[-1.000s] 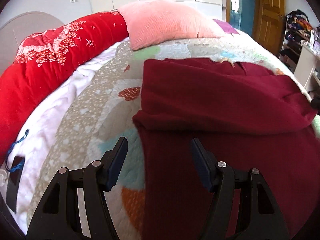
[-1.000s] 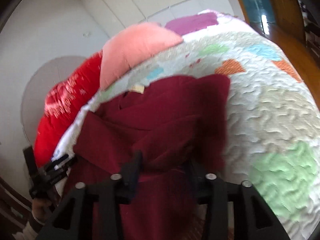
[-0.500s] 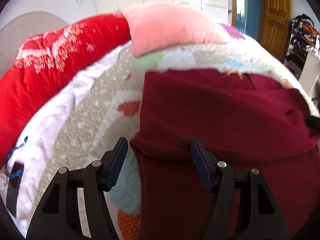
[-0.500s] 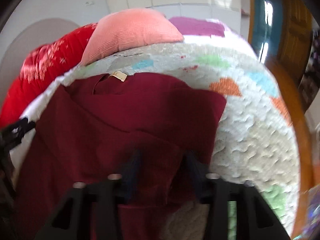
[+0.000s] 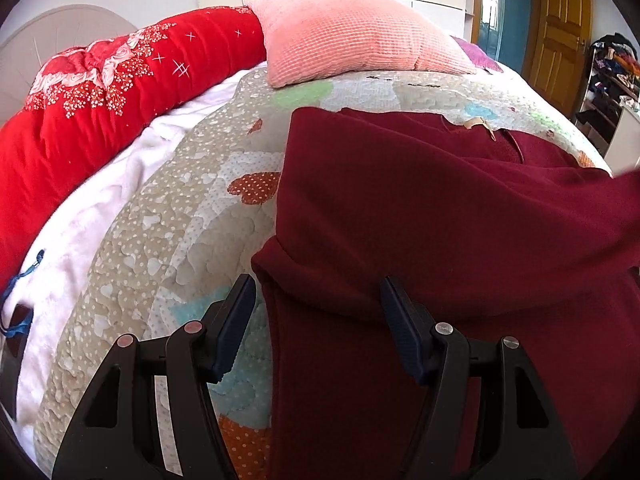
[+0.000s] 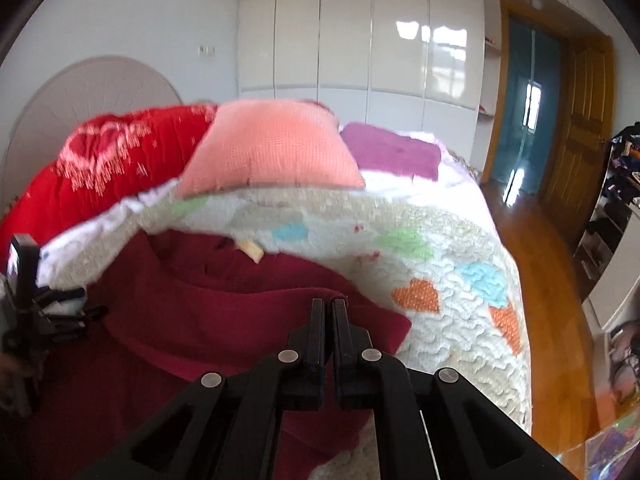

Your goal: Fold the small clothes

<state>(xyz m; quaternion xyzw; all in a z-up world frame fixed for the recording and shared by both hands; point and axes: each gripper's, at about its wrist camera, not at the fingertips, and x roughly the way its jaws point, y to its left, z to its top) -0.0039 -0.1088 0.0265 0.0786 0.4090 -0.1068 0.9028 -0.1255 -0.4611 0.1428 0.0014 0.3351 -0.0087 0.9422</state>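
Observation:
A dark red sweater lies spread on the quilted bed, with one sleeve folded across its body and a tan neck label at the far end. My left gripper is open and hovers over the sweater's left edge where the folded sleeve ends. In the right wrist view the sweater lies below and to the left. My right gripper is shut, its fingers pressed together with no cloth visible between them, just above the sweater's right fold. The left gripper shows at the far left.
A heart-patterned quilt covers the bed. A pink pillow and a red duvet lie at the head end. A purple cloth lies behind the pillow. The wooden floor and shelves are to the right.
My right gripper went from open around the sleeve fold to shut, and lifted and tilted up toward the room. My left gripper stayed open and shifted slightly over the sweater's edge.

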